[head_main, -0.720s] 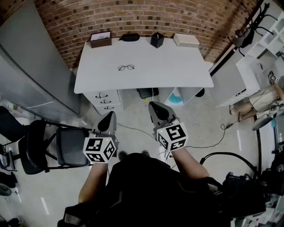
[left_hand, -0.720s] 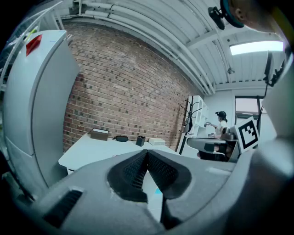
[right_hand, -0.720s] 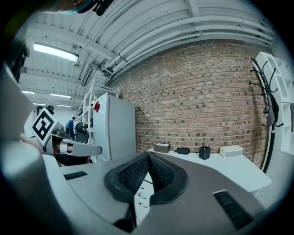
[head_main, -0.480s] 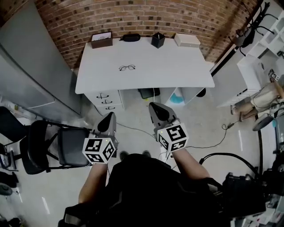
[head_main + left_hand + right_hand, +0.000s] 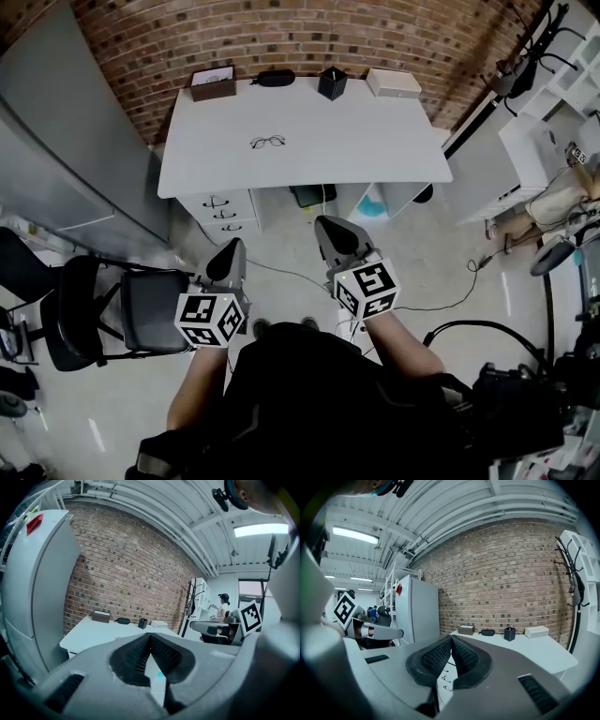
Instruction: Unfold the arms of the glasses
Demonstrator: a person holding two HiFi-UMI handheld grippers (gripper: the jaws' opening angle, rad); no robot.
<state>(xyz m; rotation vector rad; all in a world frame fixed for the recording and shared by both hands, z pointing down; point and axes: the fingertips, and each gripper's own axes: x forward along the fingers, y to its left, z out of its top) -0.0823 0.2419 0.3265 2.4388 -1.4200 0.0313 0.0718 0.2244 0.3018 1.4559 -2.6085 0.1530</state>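
Left gripper (image 5: 232, 247): lower centre, jaws together, empty; probably held ahead of the body, ready for the approach.
Right gripper (image 5: 323, 225): just right of it, likewise closed on nothing.
Glasses (image 5: 267, 142): upper centre-left, on the white table (image 5: 375, 141), well apart from both grippers, above the left one.

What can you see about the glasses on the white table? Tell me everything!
The glasses are small, with a thin dark frame and two roundish clear lenses. They lie alone on the white table, left of its middle, well apart from anything else. Only the tabletop touches them. They look too small to tell if the arms are folded.
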